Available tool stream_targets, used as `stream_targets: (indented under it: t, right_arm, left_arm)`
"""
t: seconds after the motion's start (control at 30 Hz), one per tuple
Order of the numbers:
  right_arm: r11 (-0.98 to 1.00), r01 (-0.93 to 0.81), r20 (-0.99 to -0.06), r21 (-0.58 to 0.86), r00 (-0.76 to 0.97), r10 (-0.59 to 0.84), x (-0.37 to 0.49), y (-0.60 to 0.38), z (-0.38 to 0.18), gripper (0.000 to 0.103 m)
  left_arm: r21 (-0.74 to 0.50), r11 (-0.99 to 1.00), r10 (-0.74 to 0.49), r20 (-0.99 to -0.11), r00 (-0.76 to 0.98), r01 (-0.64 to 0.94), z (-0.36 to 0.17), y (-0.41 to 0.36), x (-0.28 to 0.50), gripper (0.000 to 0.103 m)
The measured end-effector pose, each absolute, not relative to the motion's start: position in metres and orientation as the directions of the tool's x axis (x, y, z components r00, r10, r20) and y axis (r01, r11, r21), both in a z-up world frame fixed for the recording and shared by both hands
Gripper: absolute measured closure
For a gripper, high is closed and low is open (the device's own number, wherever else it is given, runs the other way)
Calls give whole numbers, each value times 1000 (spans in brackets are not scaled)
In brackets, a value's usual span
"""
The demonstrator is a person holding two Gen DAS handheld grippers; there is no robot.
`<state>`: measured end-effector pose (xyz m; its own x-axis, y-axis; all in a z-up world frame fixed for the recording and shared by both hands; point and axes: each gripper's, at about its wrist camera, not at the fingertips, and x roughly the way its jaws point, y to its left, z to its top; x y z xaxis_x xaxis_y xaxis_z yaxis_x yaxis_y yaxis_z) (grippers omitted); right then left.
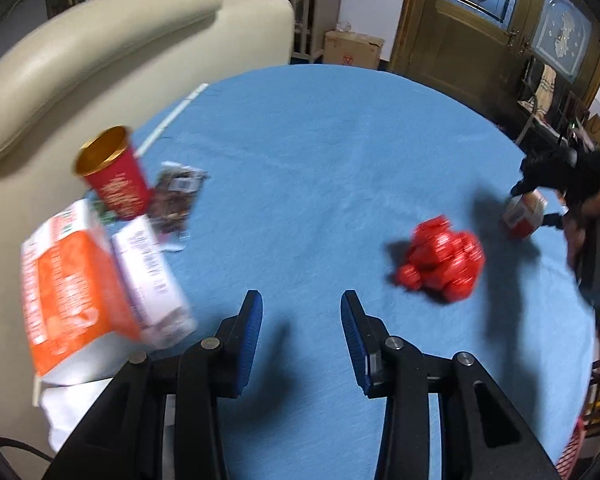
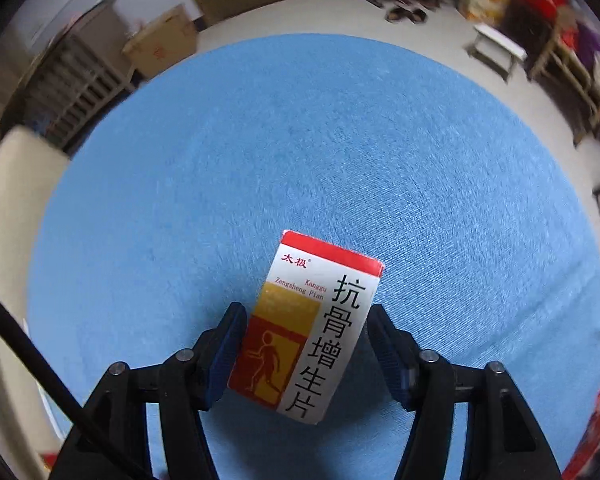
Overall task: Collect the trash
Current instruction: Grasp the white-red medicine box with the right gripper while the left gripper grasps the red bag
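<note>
The right gripper [image 2: 306, 332] points steeply down at the blue worktop [image 2: 340, 152], its jaws partly open with a white, red and yellow medicine box [image 2: 308, 328] between them. The box reaches ahead past the fingertips; its left edge looks to touch the left pad, while a thin gap shows at the right pad, so a firm grip cannot be confirmed. The left gripper [image 1: 302, 320] is narrowly open and holds nothing. Ahead and to its right lies a crumpled red wrapper [image 1: 440, 266]; to its left sit an orange carton [image 1: 68, 292], a pale packet [image 1: 150, 276] and a red cup [image 1: 114, 174].
</note>
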<state>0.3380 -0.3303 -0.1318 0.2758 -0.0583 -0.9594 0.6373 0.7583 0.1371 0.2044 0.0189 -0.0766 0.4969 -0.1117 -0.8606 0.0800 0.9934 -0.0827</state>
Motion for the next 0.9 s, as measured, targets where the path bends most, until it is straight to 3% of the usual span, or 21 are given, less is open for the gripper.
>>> stream_targets:
  t: [0.17, 0.2, 0.23, 0.27, 0.63, 0.67, 0.73, 0.9]
  right_arm:
    - [825, 538, -935, 170, 352, -36, 310, -329, -126, 44]
    - [842, 508, -928, 179, 372, -27, 300, -328, -122, 46]
    - [855, 483, -921, 187, 390, -18, 290, -327, -120, 46]
    - [867, 456, -913, 199, 409, -6, 279, -327, -117, 46]
    - [930, 253, -820, 267, 567, 81, 119, -352, -93, 46]
    - [929, 251, -814, 272, 575, 83, 108, -357, -95, 46]
    - [923, 254, -802, 290, 591, 89, 83, -363, -97, 46]
    - [896, 277, -781, 347, 615, 112, 48, -377, -107, 46]
  left_arm:
    - [-165, 980, -199, -866, 459, 113, -77, -29, 229, 61]
    - [-187, 976, -219, -868, 447, 115, -78, -36, 234, 51]
    - [-201, 973, -230, -870, 436, 113, -80, -43, 239, 33]
    - [-202, 974, -226, -873, 431, 101, -82, -50, 244, 29]
    - [-129, 990, -141, -910, 389, 57, -114, -90, 266, 30]
    - [-136, 989, -149, -908, 391, 62, -116, -91, 265, 32]
    - [-161, 984, -178, -901, 395, 75, -116, -92, 262, 47]
    - [-113, 990, -137, -903, 407, 81, -111, -97, 248, 56]
